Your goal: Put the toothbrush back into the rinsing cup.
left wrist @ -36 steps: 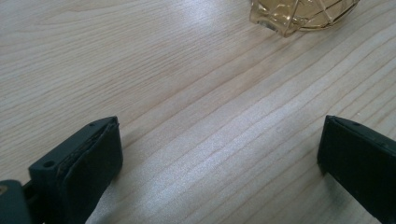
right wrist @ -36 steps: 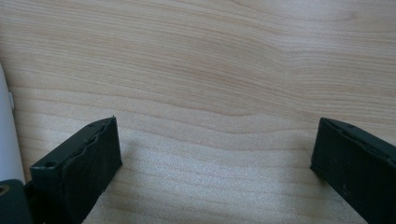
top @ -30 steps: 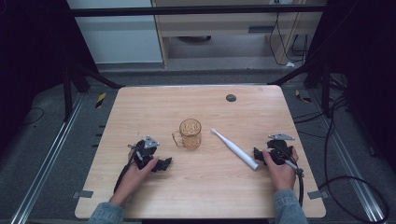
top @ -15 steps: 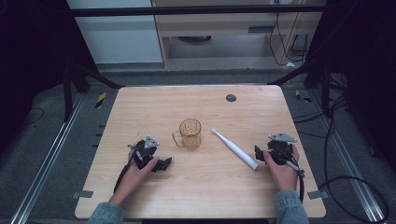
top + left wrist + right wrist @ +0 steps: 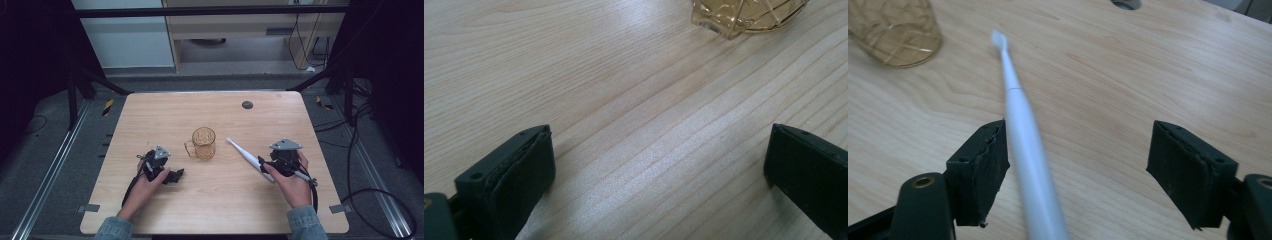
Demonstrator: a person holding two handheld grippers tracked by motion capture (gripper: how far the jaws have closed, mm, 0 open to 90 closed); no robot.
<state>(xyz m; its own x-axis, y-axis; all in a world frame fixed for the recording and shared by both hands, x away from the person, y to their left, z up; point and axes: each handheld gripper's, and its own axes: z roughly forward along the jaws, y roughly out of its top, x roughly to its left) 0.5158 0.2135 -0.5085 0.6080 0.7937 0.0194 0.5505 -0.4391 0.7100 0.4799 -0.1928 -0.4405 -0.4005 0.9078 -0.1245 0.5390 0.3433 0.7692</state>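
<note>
In the right gripper view the toothbrush (image 5: 1020,130), its handle end cut off, lies between the right gripper's (image 5: 1078,165) closing, still-apart jaws, right of the amber mug (image 5: 204,142); the left gripper (image 5: 659,165) gapes wide.

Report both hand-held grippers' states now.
Left hand-held gripper: open, nothing between its jaws.
Right hand-held gripper: open, jaws just closing around the toothbrush, no grip yet.

Wooden table (image 5: 220,210) — amber glass mug (image 5: 202,143), white toothbrush (image 5: 245,155) on top.
</note>
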